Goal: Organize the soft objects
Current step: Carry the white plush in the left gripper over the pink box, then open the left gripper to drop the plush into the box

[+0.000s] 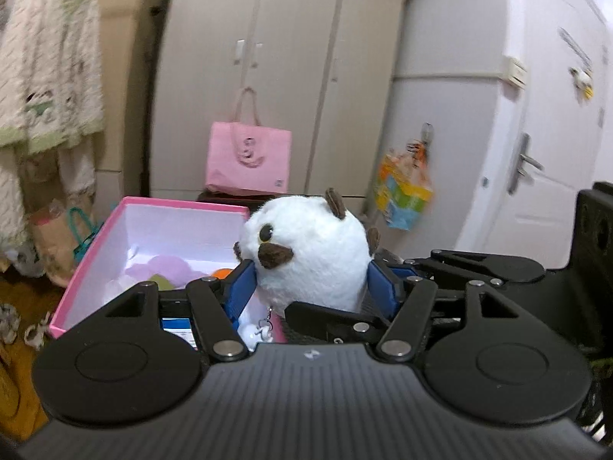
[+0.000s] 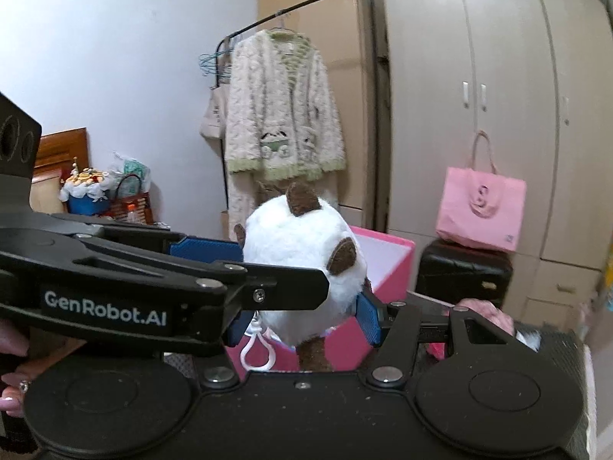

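White plush toy (image 1: 310, 253), round w/ brown ears, dark eye and brown beak/snout, sits up off any surface, pinched between both tools. Left gripper (image 1: 312, 280): blue pads (image 1: 239, 287) pressed into the toy's lower sides, one each side, fur bulging over them, so clamped on it. Right gripper (image 2: 302, 303) comes in from the other tool's side; its blue pads (image 2: 369, 320) also press the toy's lower body, so it's gripping the same toy. In the right wrist view the left tool crosses the frame from the left edge, its blue pad tip against the toy's flank. White cord loop (image 2: 256, 352) hangs under the toy.

Pink box (image 1: 115, 237), open top, white inside, lies just behind and below the toy; toy is near the box's right edge, not inside. Box holds soft bits: a pale purple piece (image 1: 168, 268), sth orange (image 1: 222, 273), partly hidden by tool.

Bkgd: pink tote bag (image 2: 481, 211) on a black stool (image 2: 463, 272) in front of a beige wardrobe (image 2: 479, 96); fluffy cream cardigan (image 2: 283, 115) on a clothes rack; white door (image 1: 544, 134) at right. Fingers (image 2: 11, 395) of a person at the left edge, right wrist view.
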The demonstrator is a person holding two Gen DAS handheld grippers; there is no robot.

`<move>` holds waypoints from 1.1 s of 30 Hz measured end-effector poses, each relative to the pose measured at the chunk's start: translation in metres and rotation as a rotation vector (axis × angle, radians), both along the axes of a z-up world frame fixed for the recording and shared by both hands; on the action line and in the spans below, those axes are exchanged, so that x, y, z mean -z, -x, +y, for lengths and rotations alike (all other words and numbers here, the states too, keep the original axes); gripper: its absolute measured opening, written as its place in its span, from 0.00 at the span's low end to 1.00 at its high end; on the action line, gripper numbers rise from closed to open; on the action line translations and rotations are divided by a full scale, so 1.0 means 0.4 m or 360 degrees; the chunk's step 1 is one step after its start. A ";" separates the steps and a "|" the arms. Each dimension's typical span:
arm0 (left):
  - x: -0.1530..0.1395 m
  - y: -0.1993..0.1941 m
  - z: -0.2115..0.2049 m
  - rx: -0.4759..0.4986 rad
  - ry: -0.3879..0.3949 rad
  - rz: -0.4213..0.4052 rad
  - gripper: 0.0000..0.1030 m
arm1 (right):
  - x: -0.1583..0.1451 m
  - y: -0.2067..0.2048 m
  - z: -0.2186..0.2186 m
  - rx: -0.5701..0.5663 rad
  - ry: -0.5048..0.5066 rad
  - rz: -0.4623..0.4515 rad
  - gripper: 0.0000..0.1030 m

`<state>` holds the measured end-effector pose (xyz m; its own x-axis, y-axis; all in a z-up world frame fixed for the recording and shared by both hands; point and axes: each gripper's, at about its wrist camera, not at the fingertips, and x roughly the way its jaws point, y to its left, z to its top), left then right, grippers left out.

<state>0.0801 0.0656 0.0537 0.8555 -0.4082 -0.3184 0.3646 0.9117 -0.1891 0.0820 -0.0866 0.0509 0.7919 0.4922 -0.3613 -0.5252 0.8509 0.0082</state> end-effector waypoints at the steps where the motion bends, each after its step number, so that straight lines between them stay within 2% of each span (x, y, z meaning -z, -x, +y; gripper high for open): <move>1: -0.001 -0.011 0.006 -0.0027 0.0002 -0.0009 0.60 | 0.000 -0.011 0.012 -0.0020 0.0008 -0.0006 0.60; 5: -0.009 -0.073 0.021 -0.0143 -0.0032 -0.0060 0.61 | -0.009 -0.076 0.060 -0.0116 0.0037 0.0015 0.60; 7: -0.008 -0.106 0.027 -0.0171 -0.0038 -0.0046 0.61 | -0.008 -0.118 0.079 -0.0126 0.0041 0.0029 0.60; 10: 0.005 -0.166 0.045 -0.0194 -0.0001 0.0037 0.60 | 0.004 -0.178 0.089 -0.0128 0.0016 0.0083 0.60; 15: 0.070 -0.251 0.073 -0.0244 0.0099 0.0178 0.61 | 0.055 -0.263 0.096 -0.0134 -0.0028 0.0219 0.60; 19: 0.118 -0.281 0.068 -0.0267 0.0064 0.0235 0.61 | 0.107 -0.299 0.103 -0.0116 -0.0015 0.0313 0.60; 26: 0.120 -0.337 0.060 -0.0292 0.0067 0.0250 0.61 | 0.114 -0.339 0.132 -0.0061 0.0113 0.0265 0.60; 30: 0.135 -0.359 0.057 -0.0343 0.0006 0.0290 0.63 | 0.123 -0.376 0.142 -0.0071 0.0158 0.0310 0.62; 32: 0.137 -0.338 0.045 -0.0453 -0.0122 0.0239 0.63 | 0.134 -0.378 0.144 -0.0065 0.0183 0.0309 0.66; 33: 0.133 -0.316 0.032 -0.0497 -0.0223 0.0156 0.66 | 0.138 -0.375 0.142 -0.0048 0.0204 0.0306 0.68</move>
<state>0.2066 0.0784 0.0005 0.8948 -0.0781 -0.4396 0.0503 0.9959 -0.0746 0.2322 -0.0296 -0.0044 0.6881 0.4552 -0.5651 -0.5498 0.8353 0.0034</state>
